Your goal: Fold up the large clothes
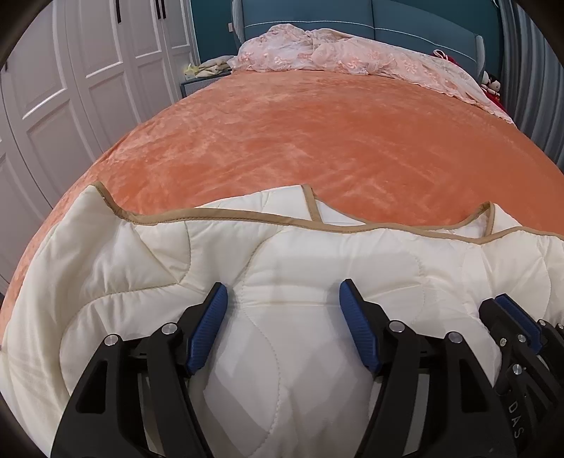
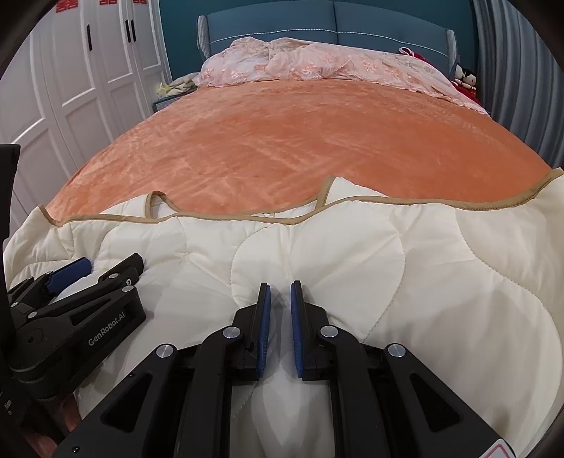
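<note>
A cream quilted blanket with tan edging [image 1: 282, 246] lies folded across the near end of the bed; it also fills the lower half of the right wrist view [image 2: 387, 264]. My left gripper [image 1: 283, 292] is open, its blue pads wide apart over a bulge of quilt. My right gripper [image 2: 280, 294] has its pads nearly together, pinching a fold of the quilt. The right gripper shows at the right edge of the left wrist view [image 1: 511, 317]; the left gripper shows at the left of the right wrist view [image 2: 81, 282].
The orange velvet bedspread [image 1: 299, 134] covers the bed beyond the quilt. A pink lace cover [image 1: 335, 56] lies heaped at the blue headboard [image 1: 317, 17]. White wardrobe doors [image 1: 70, 88] stand on the left. Grey curtains [image 2: 521, 88] hang on the right.
</note>
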A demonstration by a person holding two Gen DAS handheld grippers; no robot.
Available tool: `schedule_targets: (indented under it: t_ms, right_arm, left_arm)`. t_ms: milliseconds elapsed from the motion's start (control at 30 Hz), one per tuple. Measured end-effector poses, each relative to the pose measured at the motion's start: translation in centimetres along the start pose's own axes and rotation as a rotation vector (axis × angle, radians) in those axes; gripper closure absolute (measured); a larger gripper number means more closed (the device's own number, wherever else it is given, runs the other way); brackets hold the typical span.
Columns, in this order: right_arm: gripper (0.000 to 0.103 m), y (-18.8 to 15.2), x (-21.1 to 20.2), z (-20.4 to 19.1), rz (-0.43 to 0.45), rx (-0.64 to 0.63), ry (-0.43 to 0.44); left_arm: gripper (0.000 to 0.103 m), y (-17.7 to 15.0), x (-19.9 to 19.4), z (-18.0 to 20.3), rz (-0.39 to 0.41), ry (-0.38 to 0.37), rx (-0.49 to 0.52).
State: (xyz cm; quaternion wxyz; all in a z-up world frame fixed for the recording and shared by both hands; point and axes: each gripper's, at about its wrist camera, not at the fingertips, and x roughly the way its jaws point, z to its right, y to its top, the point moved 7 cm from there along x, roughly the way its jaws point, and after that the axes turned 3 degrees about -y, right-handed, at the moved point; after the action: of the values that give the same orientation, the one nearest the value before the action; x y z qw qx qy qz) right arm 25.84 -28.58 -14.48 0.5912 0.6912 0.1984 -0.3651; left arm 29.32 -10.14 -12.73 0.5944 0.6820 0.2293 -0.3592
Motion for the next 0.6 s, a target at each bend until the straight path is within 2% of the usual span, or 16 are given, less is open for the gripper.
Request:
schedule_targets:
  t_ms: [433, 500, 567, 600]
  right_arm:
    - [0.094, 0.2, 0.2, -0.1, -0.004, -0.006, -0.012]
    - [0.094, 0.9, -0.6, 0.2, -0.016, 0.019, 0.014]
    - [0.094, 2.1, -2.8, 1.7, 0.029, 0.063, 0.007]
    - [0.094, 2.7, -4.1, 2.8, 0.068, 0.072, -0.019]
  left_arm:
    - [0.039, 0.1, 0.1, 0.2, -0.005, 0.019, 0.009]
    - [0.039, 0.7, -0.1, -0.2, -0.036, -0.009, -0.002]
    - [0.039, 1.9, -1.4, -1.6, -0.053, -0.069, -0.051]
    - [0.039, 2.5, -2.3, -2.8, -0.031, -0.069, -0.072]
